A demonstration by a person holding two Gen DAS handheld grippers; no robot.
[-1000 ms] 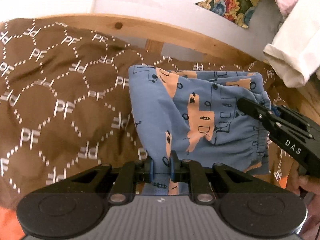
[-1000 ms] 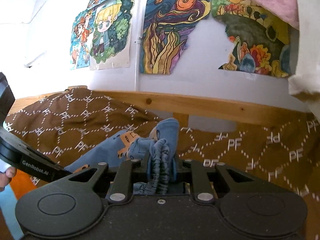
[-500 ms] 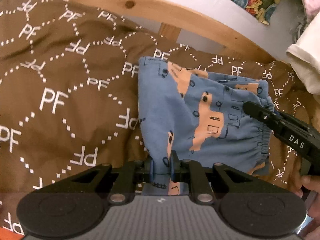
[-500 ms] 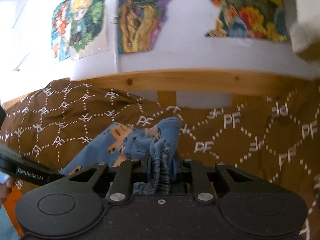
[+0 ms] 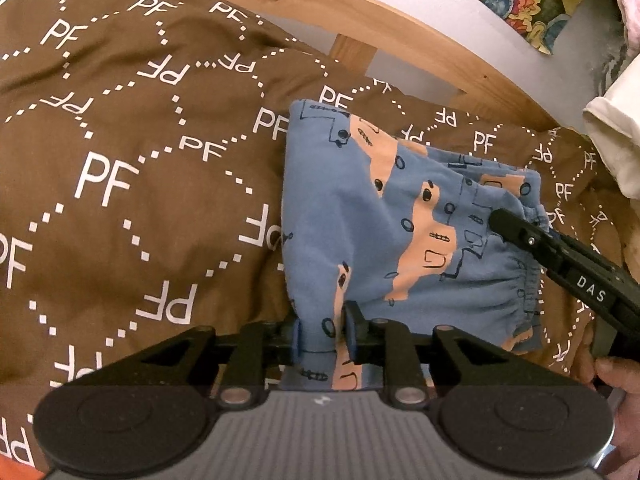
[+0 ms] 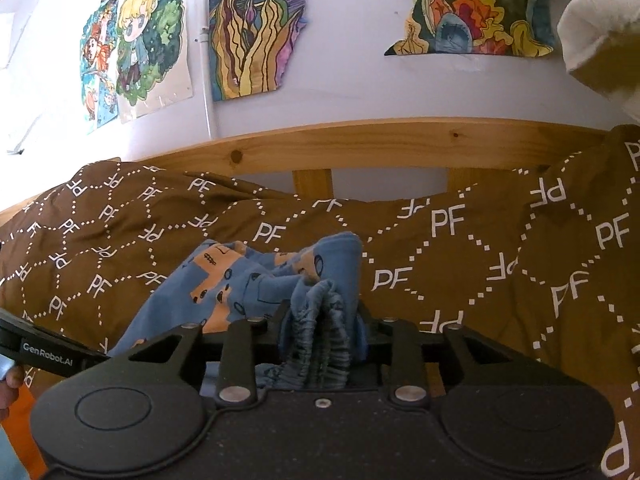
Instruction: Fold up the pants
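Blue pants (image 5: 360, 220) with orange print lie folded on the brown bedspread (image 5: 120, 160). My left gripper (image 5: 323, 328) is at their near edge. Its jaws are opening, and a flat strip of the cloth lies loosely between the blue pads. My right gripper (image 6: 322, 320) is at the gathered elastic waistband (image 6: 320, 344). Its jaws are opening too, and the bunched waistband sits slack between them. In the left wrist view the right gripper (image 5: 504, 220) reaches in from the right over the waistband end.
A wooden bed rail (image 5: 400, 12) runs along the far side, below a white wall with paintings (image 6: 256, 32). A white cloth (image 5: 612, 128) hangs at the right. A person's hand (image 5: 616, 372) holds the right gripper's handle.
Both grippers came forward and down, laying the pants flat on the bedspread. Both pairs of jaws have widened, so the cloth between them is no longer pinched tight.
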